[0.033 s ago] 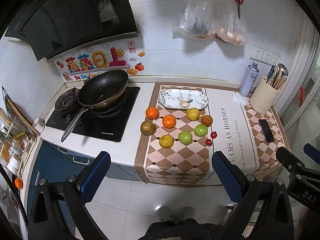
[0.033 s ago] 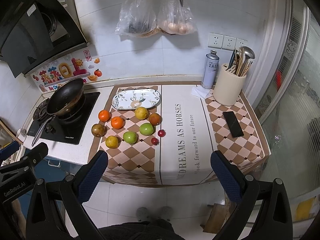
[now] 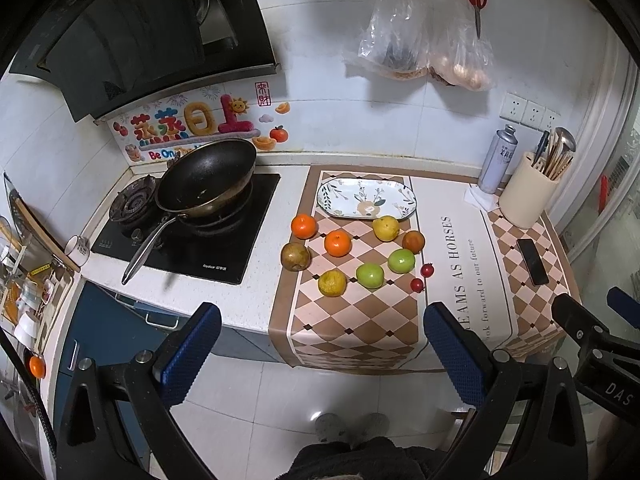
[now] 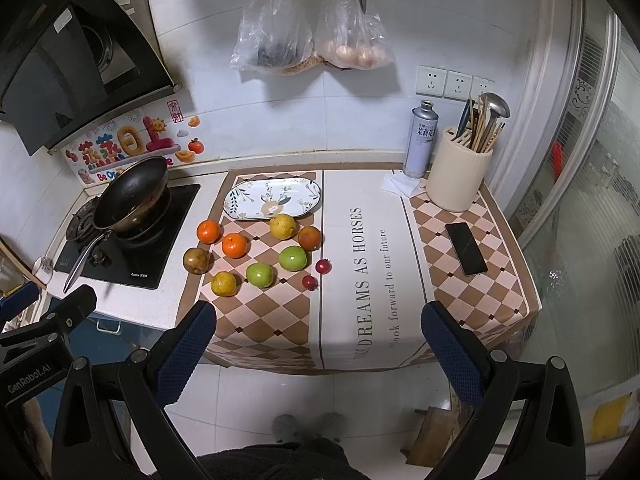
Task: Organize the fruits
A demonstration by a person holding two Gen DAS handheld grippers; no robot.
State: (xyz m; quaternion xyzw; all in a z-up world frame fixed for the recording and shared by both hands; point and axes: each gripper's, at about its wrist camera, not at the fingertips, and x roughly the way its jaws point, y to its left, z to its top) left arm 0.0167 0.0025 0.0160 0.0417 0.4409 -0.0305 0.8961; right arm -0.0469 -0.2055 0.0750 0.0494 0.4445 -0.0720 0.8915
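Note:
Several fruits lie loose on the checkered mat: two oranges, a yellow fruit, a brown fruit, two green apples and two cherry tomatoes. Behind them sits an empty oval floral plate, also seen as the plate in the right wrist view. My left gripper is open, held off the counter's front edge, well short of the fruits. My right gripper is likewise open and holds nothing, in front of the green apples.
A black wok sits on the stove at the left. A phone, a utensil holder and a spray can stand on the right. Plastic bags hang on the wall. A person's feet are on the tiled floor.

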